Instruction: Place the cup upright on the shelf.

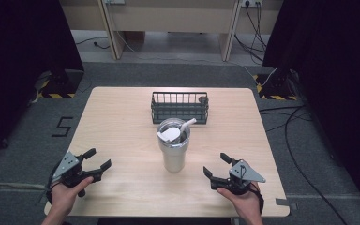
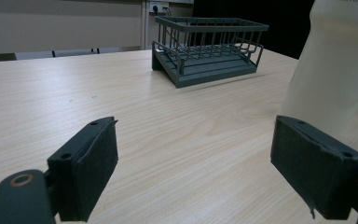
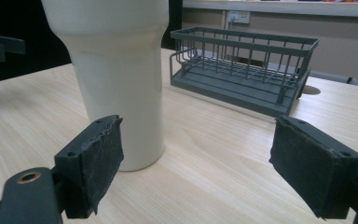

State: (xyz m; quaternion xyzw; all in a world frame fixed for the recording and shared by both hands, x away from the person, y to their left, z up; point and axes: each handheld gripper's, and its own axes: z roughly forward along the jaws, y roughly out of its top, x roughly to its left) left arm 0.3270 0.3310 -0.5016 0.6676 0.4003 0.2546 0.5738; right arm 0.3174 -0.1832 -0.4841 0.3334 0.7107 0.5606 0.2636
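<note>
- On the light wooden table (image 1: 122,122), a tall white tumbler (image 1: 173,152) is standing before a dark wire basket (image 1: 179,107).
- Left gripper (image 1: 98,159) and right gripper (image 1: 217,165) are resting with jaws wide apart, holding nothing.

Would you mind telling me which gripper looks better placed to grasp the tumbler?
Probably the right gripper: it looks slightly nearer the white tumbler, open, and the cup sits close beyond its jaws. The left gripper sees it off-side.

A dark mark shaped like the digit "5" (image 1: 62,126) was laid on the grey floor at the left of the high view. At the top right edge of the left gripper view, faint lettering on the pale tumbler (image 2: 335,65) was too blurred to read.
</note>
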